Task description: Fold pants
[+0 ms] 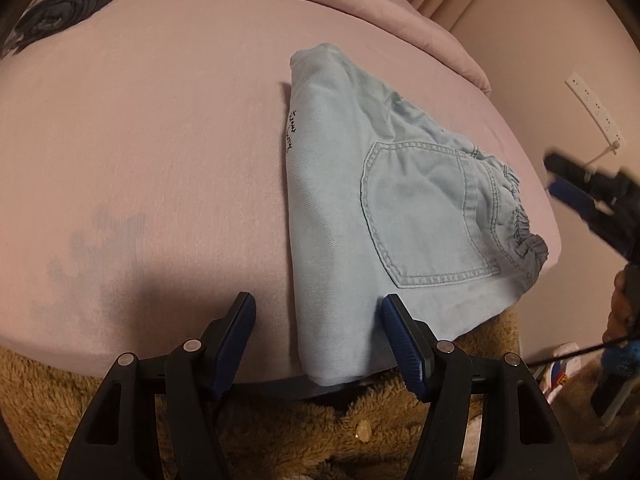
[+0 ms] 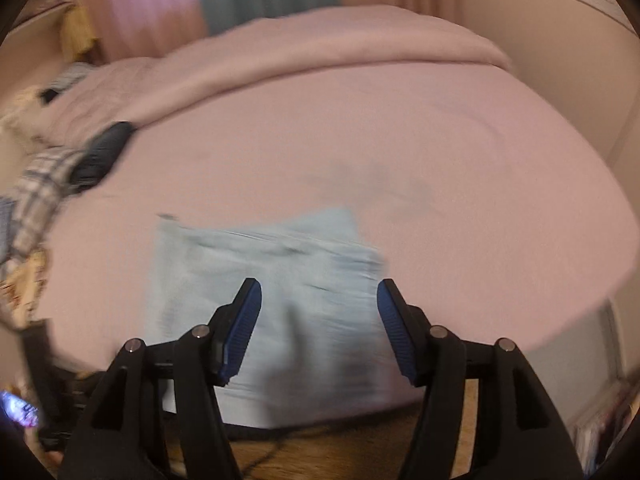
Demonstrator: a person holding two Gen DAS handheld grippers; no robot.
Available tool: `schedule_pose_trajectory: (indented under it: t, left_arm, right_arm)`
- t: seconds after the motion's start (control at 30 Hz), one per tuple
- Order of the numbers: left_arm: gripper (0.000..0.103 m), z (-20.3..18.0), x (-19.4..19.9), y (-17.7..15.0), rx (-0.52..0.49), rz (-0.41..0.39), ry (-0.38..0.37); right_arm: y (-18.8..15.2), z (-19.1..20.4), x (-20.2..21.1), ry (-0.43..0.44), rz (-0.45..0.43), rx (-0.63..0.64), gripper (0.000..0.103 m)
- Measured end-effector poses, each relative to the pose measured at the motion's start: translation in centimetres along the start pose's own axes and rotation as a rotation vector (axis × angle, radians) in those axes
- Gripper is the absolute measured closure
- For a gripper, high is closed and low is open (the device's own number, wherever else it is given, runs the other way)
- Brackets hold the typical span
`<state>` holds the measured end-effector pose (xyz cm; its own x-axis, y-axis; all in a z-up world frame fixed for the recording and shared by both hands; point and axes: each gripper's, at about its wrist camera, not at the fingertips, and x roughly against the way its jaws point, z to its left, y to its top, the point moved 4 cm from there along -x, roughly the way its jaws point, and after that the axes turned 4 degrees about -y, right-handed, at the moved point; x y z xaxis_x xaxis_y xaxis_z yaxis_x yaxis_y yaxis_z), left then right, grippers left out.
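The pants [image 1: 384, 216] lie on the bed [image 1: 160, 160], near its front edge, already folded into a compact light-blue bundle. The back pocket faces up and the gathered waistband sits at the bundle's right end in the left wrist view. The long axis runs from the near edge of the bed away toward the pillow end; the near end overhangs the mattress edge slightly. Judgement: the fold looks finished or nearly so, the bundle left flat so it keeps its shape.

The left gripper [image 1: 319, 340] hovers just short of the near end, fingers spread apart, grasping nothing. The right gripper [image 2: 319, 332] hangs above the bundle, fingers likewise spread and empty; its view is blurred. A dark garment [image 1: 68, 4] lies well apart at the far left of the bed.
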<state>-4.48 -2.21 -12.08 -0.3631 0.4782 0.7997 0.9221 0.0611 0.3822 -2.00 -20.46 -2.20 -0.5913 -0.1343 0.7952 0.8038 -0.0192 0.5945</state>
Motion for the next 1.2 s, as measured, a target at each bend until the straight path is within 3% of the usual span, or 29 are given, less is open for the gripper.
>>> schedule_pose_trajectory:
  t: [0.1,0.17,0.23,0.27,0.4,0.7,0.97,1.2]
  left_arm:
    - [0.042,-0.6,-0.4,-0.2,0.003,-0.002,-0.011]
    - [0.051,-0.9,-0.7,-0.2,0.001,-0.003,-0.046]
    - [0.064,0.2,0.0,-1.4,0.044,0.004,-0.105]
    - [0.065,0.7,0.2,-1.6,0.074,0.005,-0.133]
    - [0.071,1.8,0.9,-1.8,0.119,-0.007,-0.186]
    - [0.073,4.2,1.2,-3.1,0.204,0.009,-0.275]
    - [0.073,3.3,1.2,-2.6,0.182,0.007,-0.244]
    - [0.073,2.4,1.3,-2.7,0.166,-0.002,-0.189]
  right_arm:
    - [-0.5,3.7,-2.4,0.141,0.075,0.055,0.048]
    - [-1.2,6.3,-4.2,0.193,0.129,0.117,0.069]
    - [-2.0,8.3,-5.9,0.221,0.173,0.176,0.077]
    - [-2.4,9.3,-6.8,0.231,0.201,0.196,0.079]
    - [-3.1,11.4,-10.0,0.249,0.284,0.234,0.08]
    - [-1.7,12.7,-12.8,0.177,0.289,0.27,0.083]
    - [-0.6,12.3,-14.3,0.175,0.282,0.24,0.084]
    - [-1.5,11.7,-13.4,0.204,0.236,0.221,0.084]
